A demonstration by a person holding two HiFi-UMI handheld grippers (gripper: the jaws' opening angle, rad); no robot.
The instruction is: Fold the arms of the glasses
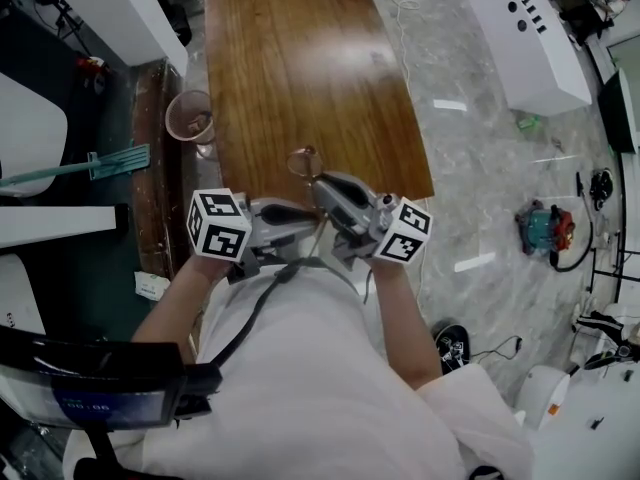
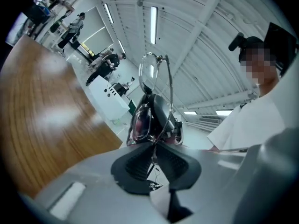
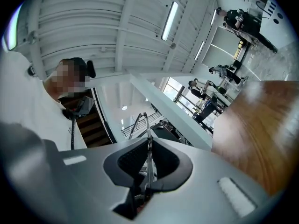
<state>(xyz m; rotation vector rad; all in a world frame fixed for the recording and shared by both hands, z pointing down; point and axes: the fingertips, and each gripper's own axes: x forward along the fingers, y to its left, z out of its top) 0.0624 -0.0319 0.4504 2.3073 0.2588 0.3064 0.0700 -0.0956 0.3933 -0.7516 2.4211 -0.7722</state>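
Note:
Thin wire-framed glasses (image 1: 303,160) hang in the air over the near edge of the brown wooden table (image 1: 300,58), held between both grippers. In the left gripper view one round lens (image 2: 149,71) stands upright above the jaws. A wire arm (image 2: 164,120) runs down from it into the left gripper (image 2: 154,147), whose pads are pinched shut on it. Just beyond sits the right gripper (image 2: 152,118). In the right gripper view the right gripper (image 3: 149,146) is shut on a thin wire part of the glasses (image 3: 146,122). In the head view the left gripper (image 1: 303,218) and the right gripper (image 1: 322,182) meet close in front of the person's chest.
A clear plastic cup (image 1: 190,118) stands on a dark ledge left of the table. A teal broom (image 1: 100,163) lies further left. On the marble floor to the right are a white cabinet (image 1: 530,28) and a red and teal tool (image 1: 545,228) with cables.

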